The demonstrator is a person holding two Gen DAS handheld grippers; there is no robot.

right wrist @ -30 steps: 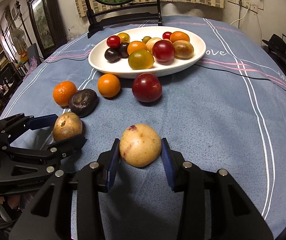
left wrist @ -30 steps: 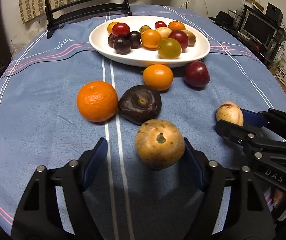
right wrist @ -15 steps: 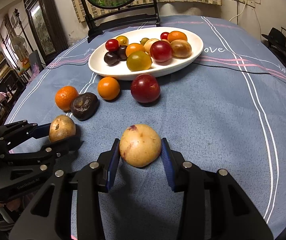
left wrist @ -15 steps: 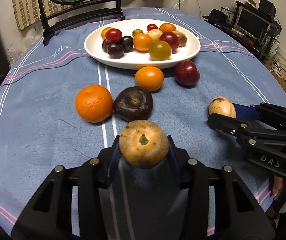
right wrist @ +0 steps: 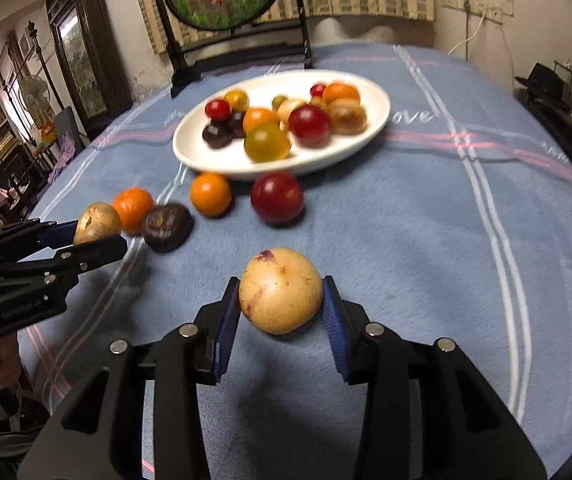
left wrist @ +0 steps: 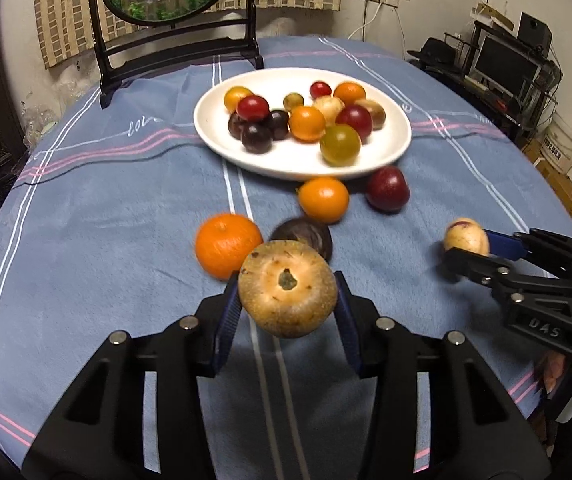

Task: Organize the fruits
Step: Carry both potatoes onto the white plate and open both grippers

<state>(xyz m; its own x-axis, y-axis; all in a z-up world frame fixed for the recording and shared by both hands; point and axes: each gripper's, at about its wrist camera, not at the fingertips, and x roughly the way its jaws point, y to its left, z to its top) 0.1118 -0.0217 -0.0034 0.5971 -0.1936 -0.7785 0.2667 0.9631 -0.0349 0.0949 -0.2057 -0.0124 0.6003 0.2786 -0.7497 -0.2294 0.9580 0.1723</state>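
Left claw (left wrist: 288, 300) clamped on a round brown russet fruit (left wrist: 287, 288), held between its blue pads above the blue striped cloth of the worktop (left wrist: 106, 220). Right claw (right wrist: 281, 304) clamped on a pale yellow, purple-blotched oval fruit (right wrist: 280, 290), likewise between its pads. Toward the worktop's far edge, a white oval plate (left wrist: 390, 152) holds mixed small fruits; four loose fruits lie between it and the claws.

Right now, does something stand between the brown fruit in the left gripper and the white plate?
Yes. The brown fruit is off the cloth; a dark wrinkled fruit and a small orange lie on the cloth between it and the white plate. Carried above them, nothing visible blocks.
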